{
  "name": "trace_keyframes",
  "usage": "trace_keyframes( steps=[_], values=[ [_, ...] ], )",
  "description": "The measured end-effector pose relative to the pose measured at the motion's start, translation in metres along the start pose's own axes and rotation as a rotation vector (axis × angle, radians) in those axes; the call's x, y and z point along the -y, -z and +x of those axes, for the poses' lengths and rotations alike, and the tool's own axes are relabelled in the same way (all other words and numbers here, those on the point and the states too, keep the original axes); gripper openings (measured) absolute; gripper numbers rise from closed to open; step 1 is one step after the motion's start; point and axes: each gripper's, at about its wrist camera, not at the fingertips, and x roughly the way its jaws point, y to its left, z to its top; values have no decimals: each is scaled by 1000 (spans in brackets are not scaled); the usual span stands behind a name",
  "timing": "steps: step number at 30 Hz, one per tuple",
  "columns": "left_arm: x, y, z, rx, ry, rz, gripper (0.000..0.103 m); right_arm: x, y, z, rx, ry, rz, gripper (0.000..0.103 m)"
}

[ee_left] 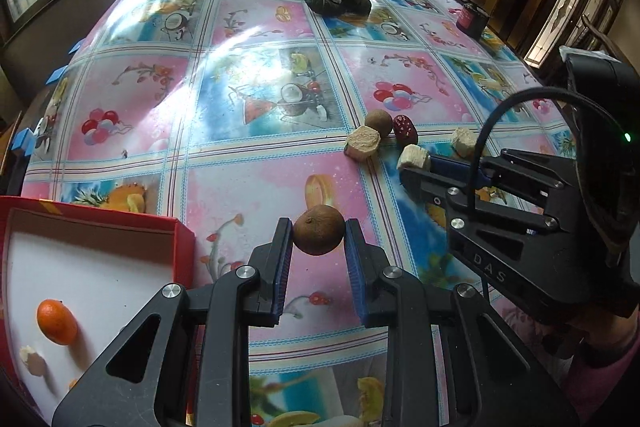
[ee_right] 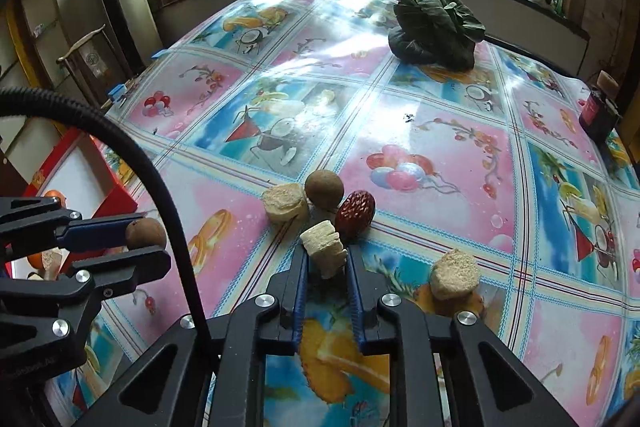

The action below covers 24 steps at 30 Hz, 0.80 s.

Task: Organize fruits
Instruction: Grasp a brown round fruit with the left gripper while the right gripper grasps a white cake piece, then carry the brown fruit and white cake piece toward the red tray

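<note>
My left gripper [ee_left: 319,235] is shut on a brown round longan [ee_left: 319,230] and holds it above the table; it also shows in the right wrist view [ee_right: 145,234]. My right gripper [ee_right: 326,254] is shut on a pale banana chunk [ee_right: 325,252], seen too in the left wrist view [ee_left: 413,157]. On the cloth lie a second longan [ee_right: 324,188], a red date [ee_right: 354,214] and two more pale chunks [ee_right: 285,202] [ee_right: 455,273]. A red box [ee_left: 178,241] with a white floor sits at the left and holds an orange kumquat [ee_left: 57,321] and a pale piece [ee_left: 32,361].
A dark leafy vegetable [ee_right: 434,27] lies at the far side of the table. A small dark jar with a red label [ee_right: 598,113] stands at the far right edge. The fruit-patterned tablecloth [ee_right: 420,131] covers the table. Windows run along the back wall.
</note>
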Motion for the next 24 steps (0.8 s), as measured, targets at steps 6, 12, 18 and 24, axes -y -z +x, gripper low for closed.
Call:
trace_keyframes(
  steps=[6, 12, 18, 24],
  values=[
    [-4, 11, -10, 5, -1, -31, 25, -14, 21, -22, 26, -31, 21, 18],
    [-4, 25, -24, 19, -13, -42, 25, -31, 38, -43, 61, -65, 64, 18],
    [-11, 39, -42, 41, -37, -62, 25, -55, 44, -60, 80, -65, 38, 18],
    [-21, 52, -60, 64, -65, -86, 25, -74, 46, -73, 97, -63, 14, 18]
  ],
)
